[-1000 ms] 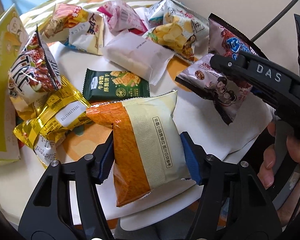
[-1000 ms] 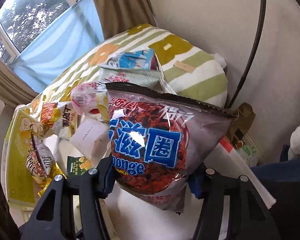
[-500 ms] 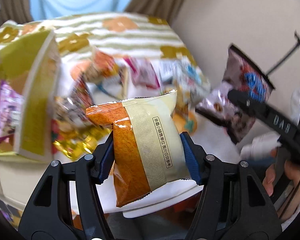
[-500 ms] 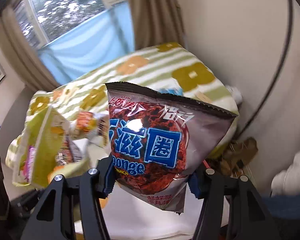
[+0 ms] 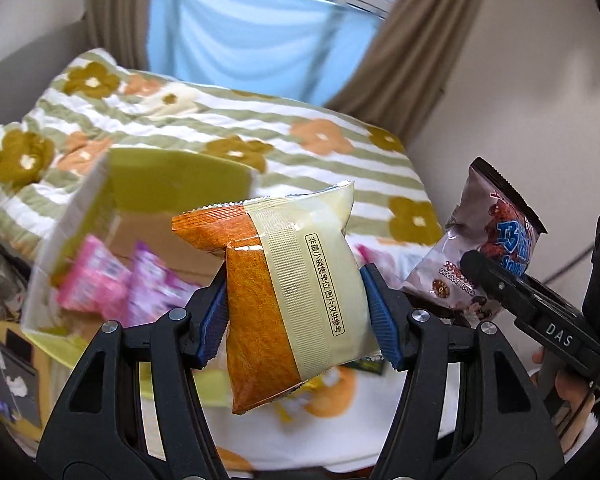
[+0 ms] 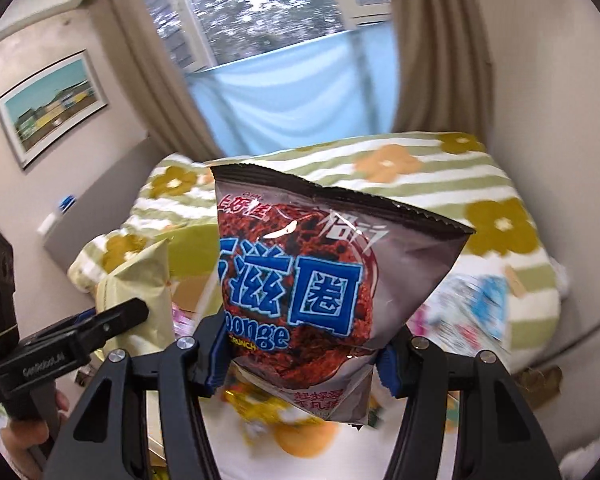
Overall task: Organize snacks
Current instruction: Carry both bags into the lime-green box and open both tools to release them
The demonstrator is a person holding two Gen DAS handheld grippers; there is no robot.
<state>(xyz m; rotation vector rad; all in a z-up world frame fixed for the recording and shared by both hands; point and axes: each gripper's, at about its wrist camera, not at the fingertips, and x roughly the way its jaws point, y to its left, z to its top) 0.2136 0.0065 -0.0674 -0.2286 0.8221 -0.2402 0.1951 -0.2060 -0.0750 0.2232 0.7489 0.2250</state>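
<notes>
Snack packets between both grippers' fingers

Two tools, the left tool and the right tool, carry one packet each: an orange-and-cream snack packet and a brown snack bag; one yellow-green box stands open.

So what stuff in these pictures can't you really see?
- Front of the orange and cream packet: left wrist view shows only its back seam.
- Pink packets in the yellow box: blurred, and the box wall cuts them off.
- Snacks on the table: in the right wrist view the chocolate crunch bag in the right tool hides them, and what shows is blurred.
- The hand on the left tool: out of its own view.
</notes>
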